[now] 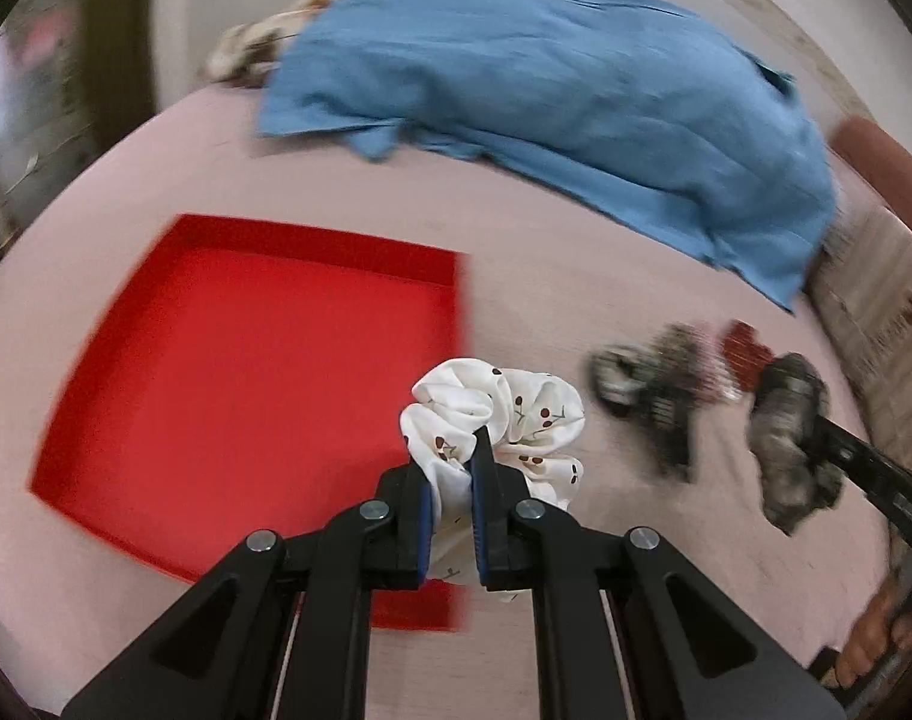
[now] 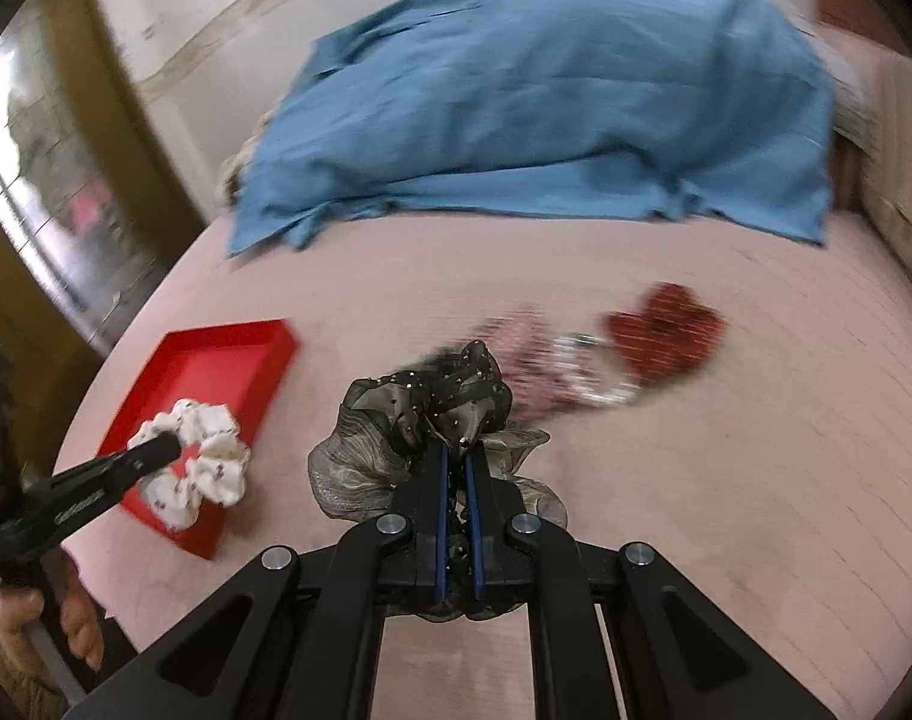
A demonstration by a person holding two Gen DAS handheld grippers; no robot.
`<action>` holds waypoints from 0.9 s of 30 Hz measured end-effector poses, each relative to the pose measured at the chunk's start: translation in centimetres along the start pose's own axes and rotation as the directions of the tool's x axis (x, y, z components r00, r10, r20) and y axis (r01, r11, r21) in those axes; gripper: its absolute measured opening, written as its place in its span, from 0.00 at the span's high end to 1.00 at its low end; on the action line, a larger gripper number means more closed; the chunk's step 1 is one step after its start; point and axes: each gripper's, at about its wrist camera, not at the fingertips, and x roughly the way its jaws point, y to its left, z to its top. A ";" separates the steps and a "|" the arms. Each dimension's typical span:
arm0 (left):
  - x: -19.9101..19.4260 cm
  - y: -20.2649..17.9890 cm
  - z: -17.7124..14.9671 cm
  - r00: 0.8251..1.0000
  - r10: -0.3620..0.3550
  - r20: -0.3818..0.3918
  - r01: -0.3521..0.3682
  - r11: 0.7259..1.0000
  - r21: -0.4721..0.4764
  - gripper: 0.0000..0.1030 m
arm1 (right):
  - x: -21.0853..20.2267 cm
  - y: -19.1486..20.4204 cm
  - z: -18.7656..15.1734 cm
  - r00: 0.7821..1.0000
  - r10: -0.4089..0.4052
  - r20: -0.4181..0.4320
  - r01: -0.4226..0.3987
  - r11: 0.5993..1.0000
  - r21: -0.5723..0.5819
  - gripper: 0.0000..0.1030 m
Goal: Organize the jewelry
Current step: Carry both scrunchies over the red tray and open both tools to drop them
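Note:
My left gripper (image 1: 453,462) is shut on a white scrunchie with cherry print (image 1: 516,414), held above the right edge of an open red tray (image 1: 246,372). In the right wrist view the left gripper (image 2: 168,450) holds the white scrunchie (image 2: 210,462) over the tray (image 2: 228,348). My right gripper (image 2: 456,450) is shut on a grey-black sheer scrunchie (image 2: 408,420), lifted above the pink bed surface. That scrunchie (image 1: 792,420) and the right gripper's finger (image 1: 864,462) show at the right of the left wrist view.
A blue garment (image 1: 546,90) lies across the far side of the bed (image 1: 516,288). A dark scrunchie (image 1: 654,384), a pink one (image 2: 528,348) and a red sparkly one (image 2: 666,330) lie on the bed to the right. The person's fingers (image 2: 72,618) show at lower left.

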 end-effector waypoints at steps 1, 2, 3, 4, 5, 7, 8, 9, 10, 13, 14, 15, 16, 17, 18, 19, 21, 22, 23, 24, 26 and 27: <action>-0.1 1.1 0.1 1.000 0.011 0.001 -0.011 1.000 -0.010 0.90 | 0.3 0.9 0.2 1.000 0.015 -0.005 -0.015 1.000 -0.009 0.94; -0.1 2.4 0.4 1.000 0.028 0.004 -0.028 0.999 -0.023 0.90 | 0.8 1.9 0.4 0.999 0.035 -0.012 -0.036 0.999 -0.019 0.94; -0.1 3.2 0.6 0.999 0.043 0.008 -0.043 0.999 -0.030 0.90 | 1.4 3.2 0.7 0.998 0.058 -0.022 -0.059 0.998 -0.029 0.94; -0.1 4.2 0.8 0.998 0.063 0.014 -0.063 0.997 -0.036 0.90 | 2.0 4.5 0.9 0.996 0.080 -0.033 -0.082 0.996 -0.041 0.94; -0.1 5.2 1.1 0.996 0.083 0.018 -0.082 0.996 -0.043 0.90 | 2.5 5.8 1.1 0.994 0.098 -0.044 -0.100 0.993 -0.055 0.94; 0.2 7.1 1.8 0.994 0.107 0.018 -0.105 0.993 -0.059 0.90 | 3.6 8.1 1.3 0.991 0.117 -0.063 -0.123 0.988 -0.091 0.94; 0.4 7.7 2.1 0.993 0.116 0.018 -0.115 0.991 -0.064 0.90 | 4.2 9.3 1.4 0.990 0.124 -0.071 -0.131 0.985 -0.110 0.94; 0.6 8.3 2.4 0.992 0.126 0.018 -0.125 0.990 -0.070 0.90 | 4.7 10.2 1.6 0.989 0.129 -0.076 -0.137 0.983 -0.124 0.94; 0.9 9.1 2.9 0.990 0.137 0.017 -0.135 0.988 -0.075 0.90 | 5.3 11.1 1.8 0.988 0.133 -0.080 -0.143 0.980 -0.137 0.94; 2.1 10.6 4.5 0.987 0.160 0.013 -0.158 0.984 -0.078 0.90 | 7.5 13.6 2.7 0.987 0.135 -0.091 -0.149 0.975 -0.168 0.94; 2.5 11.0 5.0 0.986 0.165 0.011 -0.164 0.983 -0.080 0.90 | 8.5 14.3 3.1 0.986 0.134 -0.098 -0.150 0.974 -0.171 0.94; 3.0 11.3 5.6 0.986 0.168 0.009 -0.167 0.982 -0.084 0.90 | 9.4 14.9 3.5 0.985 0.136 -0.107 -0.153 0.974 -0.169 0.94; 3.5 11.8 6.2 0.986 0.169 0.006 -0.168 0.982 -0.090 0.90 | 10.1 15.2 3.8 0.984 0.137 -0.114 -0.155 0.974 -0.165 0.94; 3.8 12.1 6.6 0.986 0.169 0.004 -0.168 0.981 -0.095 0.90 | 10.8 15.5 4.1 0.983 0.138 -0.121 -0.157 0.975 -0.160 0.94; 4.3 12.4 7.1 0.985 0.170 0.003 -0.169 0.981 -0.100 0.90 | 11.8 15.8 4.5 0.982 0.138 -0.130 -0.157 0.976 -0.151 0.94; 4.8 12.9 7.5 0.985 0.172 0.001 -0.171 0.980 -0.103 0.90 | 12.8 16.0 4.8 0.980 0.141 -0.141 -0.161 0.977 -0.138 0.94; 5.4 13.4 8.1 0.984 0.177 -0.001 -0.176 0.979 -0.105 0.90 | 14.2 16.2 5.2 0.976 0.150 -0.159 -0.169 0.979 -0.113 0.94; 5.7 13.8 8.4 0.983 0.181 -0.001 -0.180 0.978 -0.106 0.90 | 14.8 16.5 5.4 0.974 0.156 -0.166 -0.174 0.979 -0.103 0.94; 6.0 14.0 8.6 0.983 0.185 -0.005 -0.184 0.977 -0.111 0.90 | 15.3 16.5 5.5 0.971 0.163 -0.174 -0.181 0.979 -0.095 0.94; 6.2 14.2 8.7 0.982 0.187 -0.005 -0.187 0.976 -0.113 0.90 | 16.0 16.9 5.6 0.969 0.163 -0.183 -0.183 0.979 -0.093 0.94; 6.7 14.7 9.0 0.981 0.192 -0.004 -0.191 0.974 -0.120 0.90 | 17.1 17.4 5.7 0.968 0.162 -0.193 -0.184 0.978 -0.099 0.94; 6.9 14.8 9.0 0.981 0.194 -0.004 -0.193 0.974 -0.122 0.89 | 17.4 17.6 5.7 0.967 0.162 -0.196 -0.184 0.978 -0.100 0.94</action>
